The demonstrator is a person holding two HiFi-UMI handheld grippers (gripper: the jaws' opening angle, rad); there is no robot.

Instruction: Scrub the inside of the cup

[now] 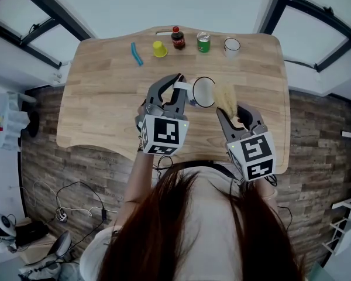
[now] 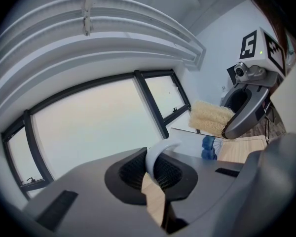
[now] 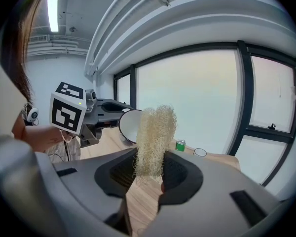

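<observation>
- The left gripper (image 1: pixel 176 86) holds a white cup (image 1: pixel 203 91) above the middle of the wooden desk (image 1: pixel 105 104). Its fingers (image 2: pixel 130 174) pinch the cup's handle (image 2: pixel 160 154).
- The right gripper (image 1: pixel 233 115) is just right of the cup. Its fingers (image 3: pixel 180 174) pinch a pale fibrous scrubber (image 1: pixel 225 97), which stands upright beside the cup's open mouth.
- Along the desk's far edge, from left to right, stand a blue object (image 1: pixel 136 54), a yellow cup (image 1: pixel 159 49), a dark bottle (image 1: pixel 177 38), a green can (image 1: pixel 203 42) and a small white cup (image 1: pixel 231 45).

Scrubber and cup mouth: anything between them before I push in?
Nothing. Head view shows the scrubber right at the rim of the cup, with no object between; the right gripper view agrees.
</observation>
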